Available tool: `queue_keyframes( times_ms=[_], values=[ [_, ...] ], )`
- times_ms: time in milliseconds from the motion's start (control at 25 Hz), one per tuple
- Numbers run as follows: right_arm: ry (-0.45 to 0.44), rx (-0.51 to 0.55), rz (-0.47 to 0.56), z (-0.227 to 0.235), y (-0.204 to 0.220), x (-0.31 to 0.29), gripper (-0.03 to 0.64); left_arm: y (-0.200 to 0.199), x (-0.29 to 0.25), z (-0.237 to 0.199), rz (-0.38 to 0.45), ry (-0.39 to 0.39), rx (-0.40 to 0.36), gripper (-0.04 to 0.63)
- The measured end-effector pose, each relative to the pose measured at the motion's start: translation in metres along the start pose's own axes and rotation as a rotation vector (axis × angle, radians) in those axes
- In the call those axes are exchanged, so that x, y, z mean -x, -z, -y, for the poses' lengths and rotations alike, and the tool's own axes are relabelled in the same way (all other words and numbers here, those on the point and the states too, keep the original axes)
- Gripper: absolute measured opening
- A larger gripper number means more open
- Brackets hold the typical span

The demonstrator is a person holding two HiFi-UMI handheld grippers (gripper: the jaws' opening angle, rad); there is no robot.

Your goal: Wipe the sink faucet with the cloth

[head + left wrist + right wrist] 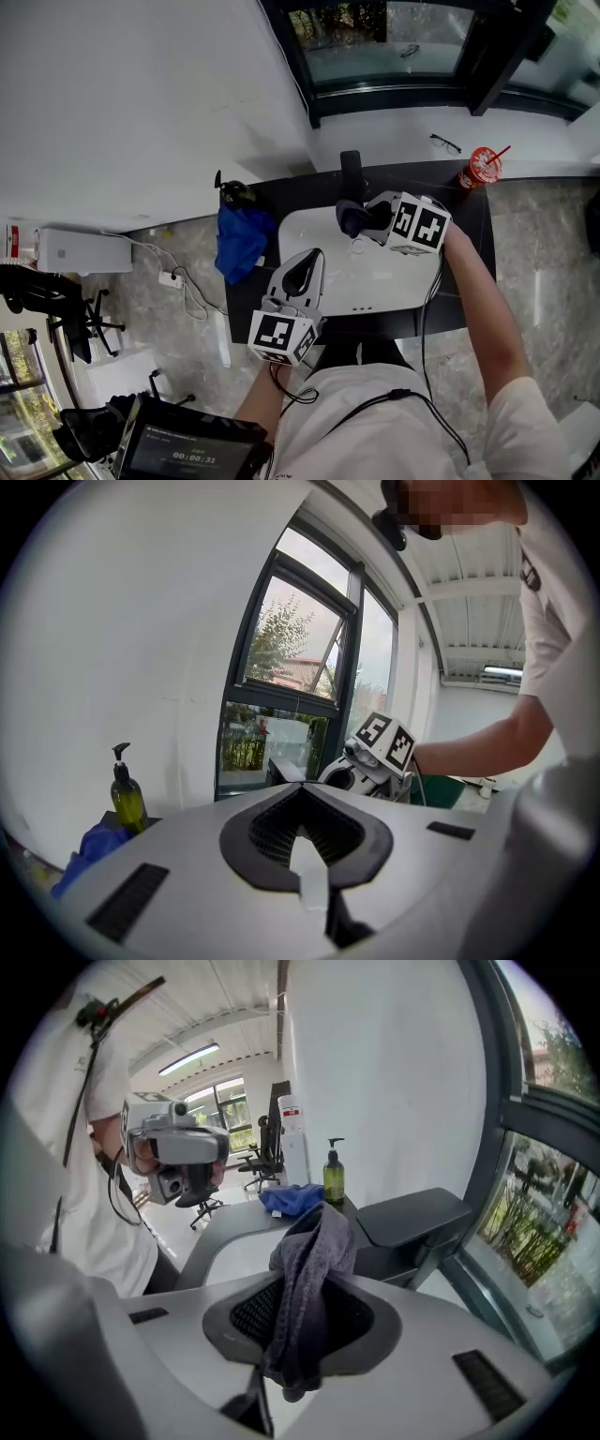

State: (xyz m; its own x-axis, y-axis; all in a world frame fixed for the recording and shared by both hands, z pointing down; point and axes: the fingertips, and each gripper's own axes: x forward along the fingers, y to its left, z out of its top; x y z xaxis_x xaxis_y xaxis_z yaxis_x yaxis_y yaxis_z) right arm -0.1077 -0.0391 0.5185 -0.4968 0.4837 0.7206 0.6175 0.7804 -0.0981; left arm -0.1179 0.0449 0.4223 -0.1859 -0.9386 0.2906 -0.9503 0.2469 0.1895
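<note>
The right gripper (317, 1215) pinches a crumpled, nubby grey-purple cloth (302, 1302) at frame centre, near the matte black, flat-topped faucet (412, 1215). The left gripper (302, 791) jaws are pressed together, empty.

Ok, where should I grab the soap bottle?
Grip the soap bottle round its straight body, under the thin pump, with the jaws level. Come from the sink side: it stands upright by the wall, with the blue cloth heaped in front.

Black counter (471, 217): white sink (302, 227), blue cloth (242, 242) (bunched).
</note>
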Motion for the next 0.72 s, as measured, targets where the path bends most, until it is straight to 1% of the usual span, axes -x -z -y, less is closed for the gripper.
queue_keyframes(
  times_ms=[200,280,360,440,520,600,720],
  values=[
    [-0.085,-0.250,0.039,0.020,-0.001,-0.001,0.098,-0.001,-0.003,0.003,0.004,0.004,0.000,-0.008],
    [-0.094,-0.308,0.041,0.027,0.000,0.000,0.098,-0.001,-0.004,0.002,0.004,0.000,0.001,-0.008],
    [-0.063,-0.313,0.029,0.034,0.001,0.002,0.098,-0.001,-0.004,0.001,0.000,-0.005,0.000,-0.008],
    [-0.014,-0.285,0.010,0.041,0.001,0.004,0.098,0.000,-0.004,-0.001,-0.005,-0.011,0.001,-0.008],
    [0.013,-0.272,0.002,0.046,0.002,0.005,0.098,0.000,-0.006,-0.001,-0.006,-0.014,0.002,-0.008],
    [0.034,-0.286,0.005,0.051,0.004,0.006,0.098,-0.001,-0.008,0.000,-0.005,-0.012,0.001,-0.008],
    [0.090,-0.337,0.030,0.063,0.008,0.009,0.098,-0.002,-0.011,0.000,-0.005,-0.011,0.000,-0.008]
  ],
)
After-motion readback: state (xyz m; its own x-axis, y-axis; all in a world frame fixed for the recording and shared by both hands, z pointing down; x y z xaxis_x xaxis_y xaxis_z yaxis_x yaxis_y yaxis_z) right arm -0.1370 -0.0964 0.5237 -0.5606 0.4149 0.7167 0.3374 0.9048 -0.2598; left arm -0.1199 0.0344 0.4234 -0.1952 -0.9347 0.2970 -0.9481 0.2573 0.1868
